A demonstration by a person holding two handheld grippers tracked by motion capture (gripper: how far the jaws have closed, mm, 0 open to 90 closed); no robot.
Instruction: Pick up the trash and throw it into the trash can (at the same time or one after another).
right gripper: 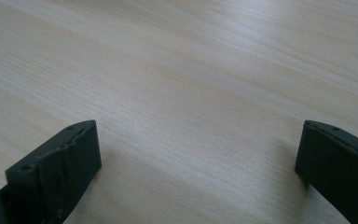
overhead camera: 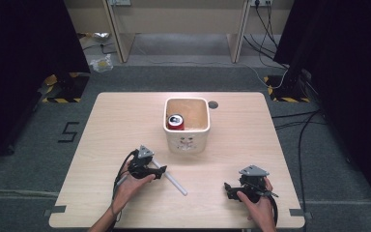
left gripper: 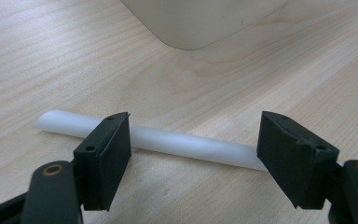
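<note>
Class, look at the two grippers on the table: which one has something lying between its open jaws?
The left gripper: a white tube lies on the table across the gap between its open jaws, unclamped. The right gripper has bare wood between its jaws.

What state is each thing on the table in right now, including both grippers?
White tube: lying flat on the table, crosswise behind the left gripper's fingers, not gripped.
Red can: upright inside the bin, at its left side.
White bin: upright on the table, open at the top.
Left gripper: open, at the tube, low over the table.
Right gripper: open, nothing between its fingers, low over bare table.
</note>
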